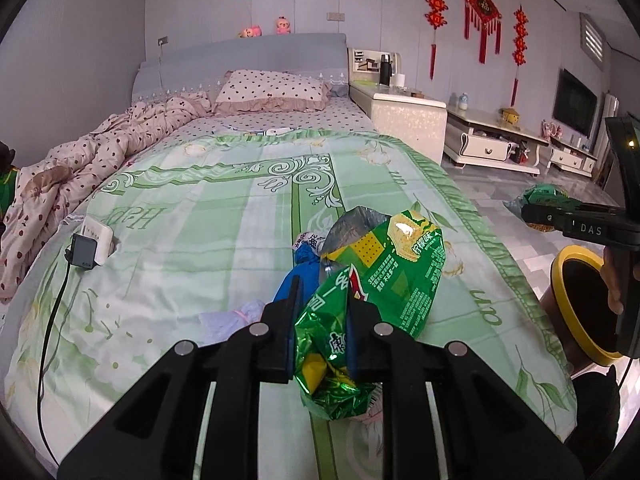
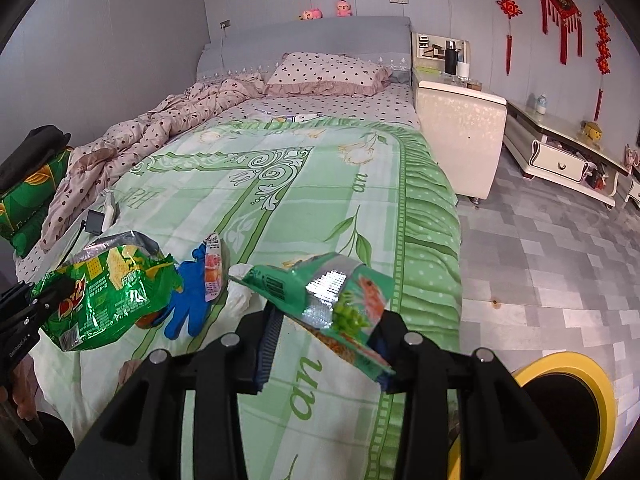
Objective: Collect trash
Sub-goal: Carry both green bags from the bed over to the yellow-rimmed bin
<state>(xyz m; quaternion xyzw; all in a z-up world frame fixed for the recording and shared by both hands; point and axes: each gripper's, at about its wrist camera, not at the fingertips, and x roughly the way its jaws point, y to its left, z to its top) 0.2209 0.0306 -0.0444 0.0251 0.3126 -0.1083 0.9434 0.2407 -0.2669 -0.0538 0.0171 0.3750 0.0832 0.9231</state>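
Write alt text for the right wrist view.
The right gripper pinches a teal snack wrapper above a green bedspread; at left, the left gripper holds a green snack bag. A blue glove lies between.

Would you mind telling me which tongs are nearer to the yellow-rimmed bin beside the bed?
Right. The right tongs, gripping a teal snack wrapper, hang just beside the bin. The left tongs, holding a green snack bag, are farther away, over the bed.

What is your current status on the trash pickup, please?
Left gripper shut on green snack bag. Right gripper shut on teal wrapper. Blue glove and small wrapper left on bed. Yellow-rimmed bin alongside, path clear.
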